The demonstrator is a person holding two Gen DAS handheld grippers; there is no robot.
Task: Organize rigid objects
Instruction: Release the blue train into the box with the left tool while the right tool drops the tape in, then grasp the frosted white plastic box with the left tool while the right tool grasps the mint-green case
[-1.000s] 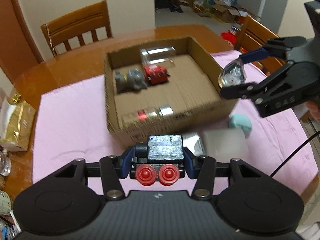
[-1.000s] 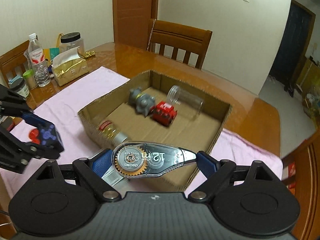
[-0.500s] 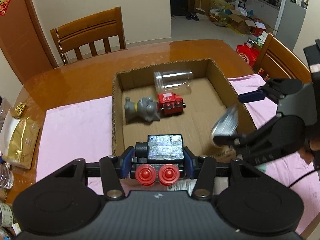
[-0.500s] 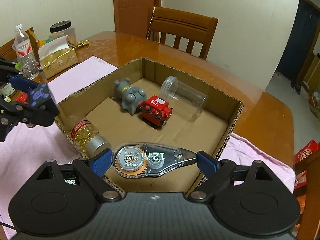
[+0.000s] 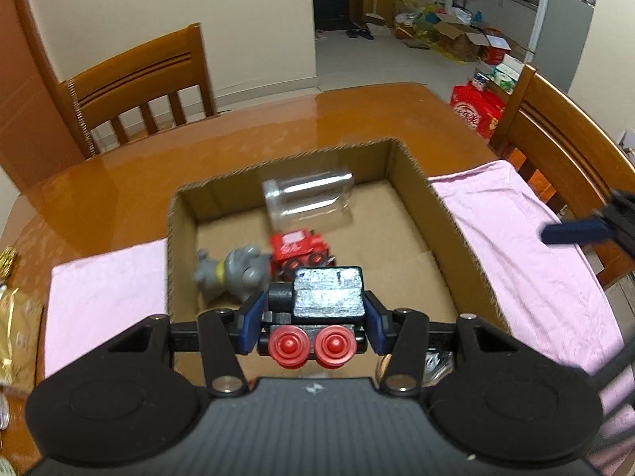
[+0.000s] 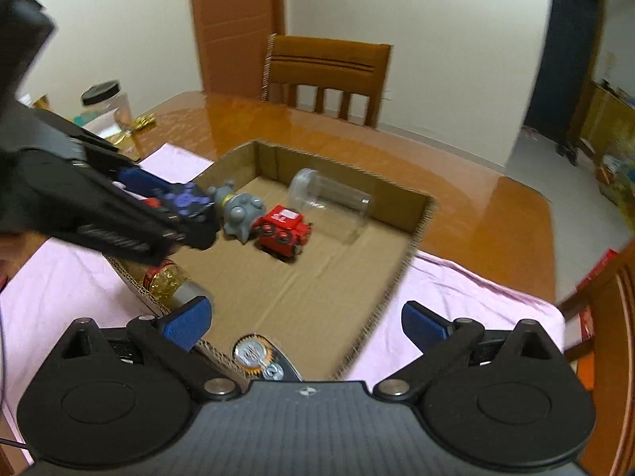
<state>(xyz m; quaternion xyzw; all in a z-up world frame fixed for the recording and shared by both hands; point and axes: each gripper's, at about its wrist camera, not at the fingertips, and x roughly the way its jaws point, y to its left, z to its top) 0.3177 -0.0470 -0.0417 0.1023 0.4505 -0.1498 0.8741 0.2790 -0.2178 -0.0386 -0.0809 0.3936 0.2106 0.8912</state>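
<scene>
My left gripper is shut on a black toy train car with red wheels, held over the near part of the open cardboard box. My right gripper is open and empty above the box's near corner. The correction tape dispenser lies in the box just under it. In the box lie a clear jar, a red toy train, a grey toy figure and a gold-filled bottle. The left gripper also shows in the right wrist view.
The box sits on a pink cloth on a wooden table. Wooden chairs stand around it. A black-lidded jar and gold packets are at the table's left side.
My right gripper opened and let the tape dispenser fall into the box. My left gripper moved forward over the box with the train car.
</scene>
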